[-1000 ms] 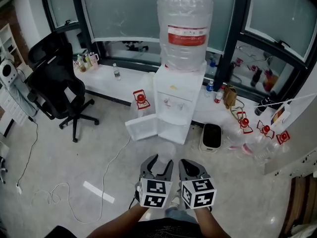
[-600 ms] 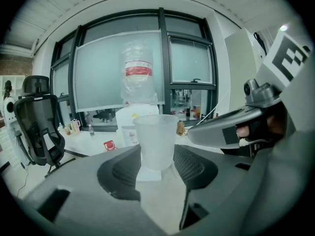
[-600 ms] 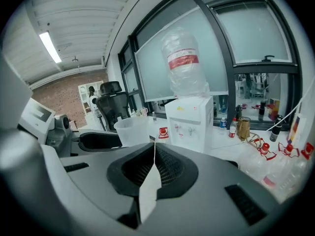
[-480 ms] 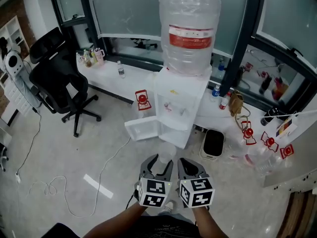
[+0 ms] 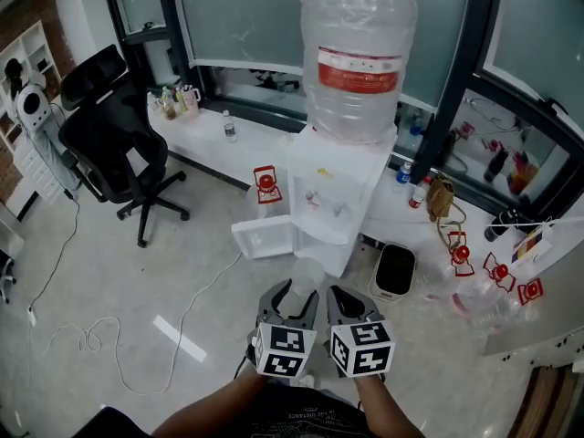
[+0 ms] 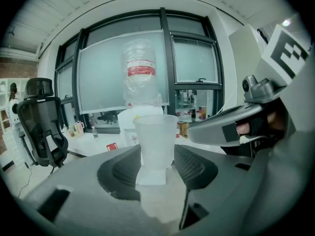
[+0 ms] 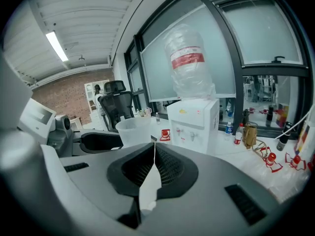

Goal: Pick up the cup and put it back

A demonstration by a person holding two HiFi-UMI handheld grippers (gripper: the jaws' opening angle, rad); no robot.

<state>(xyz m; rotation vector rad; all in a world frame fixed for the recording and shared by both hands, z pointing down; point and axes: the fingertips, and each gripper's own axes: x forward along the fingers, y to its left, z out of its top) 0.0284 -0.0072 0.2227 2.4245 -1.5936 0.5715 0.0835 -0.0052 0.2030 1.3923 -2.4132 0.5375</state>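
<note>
Cup (image 6: 156, 140) is gripped by the left gripper (image 5: 294, 301): jaws are spread wide and both pads are pressed against the cup's lower half. The cup is translucent plastic, held upright with the rim up, and looks empty. The upper half is seen standing clear above the pads in the left gripper view. Right gripper (image 7: 154, 149) is closed with nothing in it; its pad tips are seen meeting in a thin line in the right gripper view. The two grippers are held side by side, just beside each other, low in the head view and over the pale floor (image 5: 182, 272). The cup is thus carried in the air in front of the white water dispenser (image 5: 333, 203), apart from it. A large clear bottle (image 5: 358, 57) with a red label is mounted on top of the dispenser. The dispenser's lower door (image 5: 265, 238) is seen swung open to the left. A black office chair (image 5: 109, 144) is parked well off to the left, near a low white ledge (image 5: 219, 144) under the windows.
</note>
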